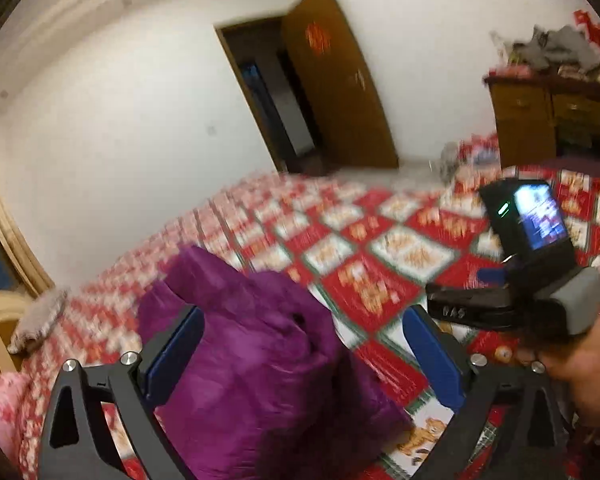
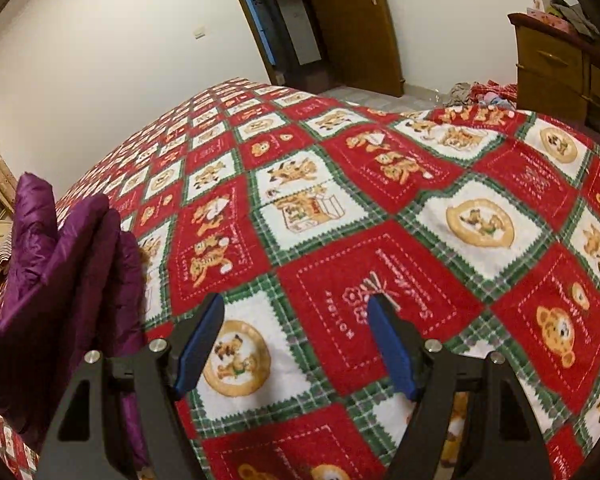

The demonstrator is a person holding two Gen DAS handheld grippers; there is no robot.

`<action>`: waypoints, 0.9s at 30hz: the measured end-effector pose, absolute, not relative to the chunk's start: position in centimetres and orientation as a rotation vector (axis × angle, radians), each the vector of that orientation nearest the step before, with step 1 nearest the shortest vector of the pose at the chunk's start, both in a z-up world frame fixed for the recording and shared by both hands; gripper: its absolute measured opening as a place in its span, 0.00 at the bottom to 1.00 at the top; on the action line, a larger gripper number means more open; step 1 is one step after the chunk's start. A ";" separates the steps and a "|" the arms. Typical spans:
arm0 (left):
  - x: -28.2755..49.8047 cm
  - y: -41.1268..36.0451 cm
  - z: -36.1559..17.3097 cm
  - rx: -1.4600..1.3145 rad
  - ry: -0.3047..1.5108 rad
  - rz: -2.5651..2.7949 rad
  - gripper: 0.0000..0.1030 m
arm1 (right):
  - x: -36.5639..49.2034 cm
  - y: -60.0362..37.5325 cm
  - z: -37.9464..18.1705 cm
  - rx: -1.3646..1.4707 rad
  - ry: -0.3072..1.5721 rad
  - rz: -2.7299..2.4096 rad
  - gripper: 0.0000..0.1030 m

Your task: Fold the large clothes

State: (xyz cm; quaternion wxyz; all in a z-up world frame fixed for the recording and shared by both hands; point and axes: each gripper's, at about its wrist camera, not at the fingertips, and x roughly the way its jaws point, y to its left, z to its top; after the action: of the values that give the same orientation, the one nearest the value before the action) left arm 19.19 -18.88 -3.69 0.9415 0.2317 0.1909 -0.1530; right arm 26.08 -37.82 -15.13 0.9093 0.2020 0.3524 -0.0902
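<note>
A puffy purple garment lies bunched on the red, white and green checked bedspread. My left gripper stands wide open around its upper part. The left pad is close beside the fabric and the right pad is clear of it. In the right wrist view the same purple garment sits folded at the left edge. My right gripper is open over bare bedspread, with nothing between its fingers. The left wrist view is blurred. At its right it shows a hand and the other unit's lit screen.
A brown door stands open beyond the bed's far end. A wooden dresser with clutter on top is at the right, with loose clothes on the floor beside it. A striped pillow lies at the left by the headboard.
</note>
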 end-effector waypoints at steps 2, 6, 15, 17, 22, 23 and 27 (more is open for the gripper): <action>19.5 -17.3 -2.7 0.467 0.391 -0.273 0.97 | 26.5 -37.4 -14.3 0.393 0.719 -0.175 0.75; 25.2 -10.3 -2.8 0.371 0.504 -0.026 0.97 | 27.8 -35.5 -10.9 0.324 0.709 -0.119 0.73; 34.8 4.5 -4.9 -0.021 0.703 0.381 0.97 | 34.4 -24.1 -0.3 0.114 0.707 0.043 0.55; 35.8 4.6 -5.5 -0.029 0.714 0.392 0.97 | 36.3 -21.7 -0.1 0.097 0.742 0.053 0.53; 37.8 3.9 -7.0 -0.063 0.734 0.336 0.97 | 40.8 -16.3 -2.5 0.047 0.805 0.026 0.43; 38.1 3.6 -7.2 -0.074 0.735 0.317 0.97 | 41.3 -16.1 -3.2 0.050 0.816 0.010 0.42; 39.5 2.2 -8.4 -0.086 0.749 0.258 0.97 | 41.8 -17.6 -7.3 0.041 0.869 -0.051 0.42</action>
State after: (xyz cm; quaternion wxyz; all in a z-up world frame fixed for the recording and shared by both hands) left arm 39.52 2.23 -8.38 0.9218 -0.0417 0.3645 0.1254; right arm 41.81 -17.58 -7.25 0.9067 0.0200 0.4207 -0.0249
